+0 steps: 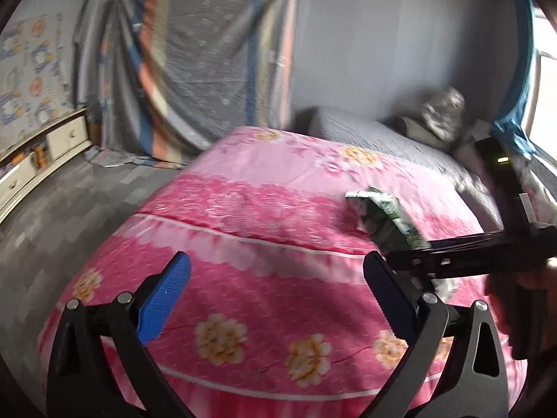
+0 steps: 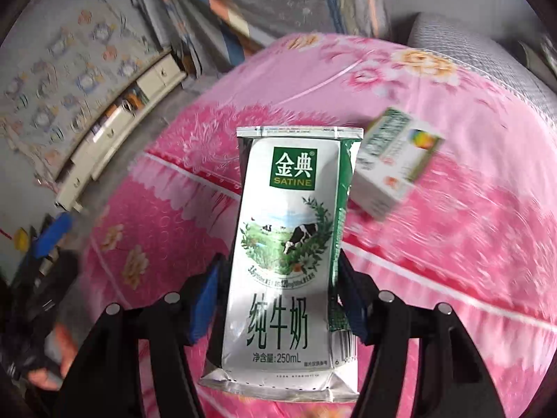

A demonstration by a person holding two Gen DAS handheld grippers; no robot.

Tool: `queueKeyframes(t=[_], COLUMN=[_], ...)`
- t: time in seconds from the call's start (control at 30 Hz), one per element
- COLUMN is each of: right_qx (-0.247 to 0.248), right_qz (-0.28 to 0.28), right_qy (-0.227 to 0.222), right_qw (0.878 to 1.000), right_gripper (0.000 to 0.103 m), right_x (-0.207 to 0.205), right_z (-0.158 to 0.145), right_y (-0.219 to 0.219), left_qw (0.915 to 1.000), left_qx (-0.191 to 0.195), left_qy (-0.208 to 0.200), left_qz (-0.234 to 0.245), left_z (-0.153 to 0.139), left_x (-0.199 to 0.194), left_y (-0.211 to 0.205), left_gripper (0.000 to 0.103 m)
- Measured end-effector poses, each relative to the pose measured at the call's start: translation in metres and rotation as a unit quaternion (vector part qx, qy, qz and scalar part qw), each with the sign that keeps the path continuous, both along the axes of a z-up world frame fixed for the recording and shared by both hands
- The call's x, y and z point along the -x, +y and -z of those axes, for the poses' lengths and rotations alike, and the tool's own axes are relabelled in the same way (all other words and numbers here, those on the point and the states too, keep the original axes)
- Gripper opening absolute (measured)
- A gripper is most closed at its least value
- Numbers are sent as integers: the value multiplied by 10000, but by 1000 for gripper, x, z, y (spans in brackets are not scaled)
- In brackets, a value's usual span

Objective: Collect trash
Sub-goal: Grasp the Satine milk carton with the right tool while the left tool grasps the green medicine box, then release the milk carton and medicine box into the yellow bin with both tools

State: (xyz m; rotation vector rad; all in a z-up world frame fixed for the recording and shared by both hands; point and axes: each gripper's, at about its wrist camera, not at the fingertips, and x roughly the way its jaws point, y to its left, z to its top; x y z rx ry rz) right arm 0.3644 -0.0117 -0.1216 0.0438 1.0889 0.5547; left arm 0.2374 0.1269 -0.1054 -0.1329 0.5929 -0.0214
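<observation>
Our right gripper (image 2: 278,299) is clamped on a Satine milk carton (image 2: 285,244), blue pads pressing both narrow sides, carton lifted above the pink floral quilt (image 2: 452,244). A 2nd small carton (image 2: 393,163) lies on the quilt just behind it, tilted. Our left gripper (image 1: 275,299) hangs over the quilt w/ jaws spread wide, nothing between them. In the left wrist view the held carton (image 1: 383,219) shows at right.

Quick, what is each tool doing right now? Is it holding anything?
Left tool: open, holding nothing, above the pink quilt.
Right tool: closed on the milk carton.
</observation>
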Motion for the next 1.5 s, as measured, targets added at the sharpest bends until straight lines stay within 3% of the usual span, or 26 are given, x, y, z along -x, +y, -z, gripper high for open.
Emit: queueKeyframes(t=[0.17,0.37,0.47,0.57,0.73,0.83,0.93,0.97,1.0,1.2,1.37,1.5], right_qx=[-628,-1164,-1346,-1535,-1763,-1801,-1829,-1839,-1848,-1810,-1848,-2010], right_qz=[575,939,1048,1095,1219,1296,1388,1417,1446,1374,1251,1203], right_qy=[-118,-152,-327,-475,-537,-527,-489,-485,-482,-542,-522,-425], right_qw=[9963,9886,9848,9809,9753,9737,9721,9715,9709,9723,9734,9713], right_gripper=[59,59,59,59,59,59,59,59,59,59,59,59], right_x=[51,120,147,168,190,194,197,198,200,204,206,208], right_z=[-19,-21,-27,-30,-31,-30,-29,-29,-29,-35,-35,-31], right_y=[-105,-175,-195,-206,-218,-222,-226,-227,-228,-220,-213,-209], left_qw=[9944,9816,9748,9716,9665,9653,9641,9630,9632,9725,9855,9918], left_qx=[-383,-510,-818,-893,-996,-1112,-1005,-1043,-1071,-876,-439,-455], left_qy=[311,935,1213,1448,1878,1907,2009,2043,2011,1597,698,99], left_qz=[939,1586,1685,1643,1438,1397,1415,1418,1426,1454,1482,1191], left_z=[2,21,35,48,68,72,76,78,78,51,-10,-47], left_x=[-52,-123,-156,-180,-216,-225,-232,-233,-233,-205,-126,-55], left_y=[-59,-112,-138,-151,-155,-155,-154,-154,-155,-139,-121,-122], left_gripper=[95,95,95,95,94,94,73,63,62,61,61,61])
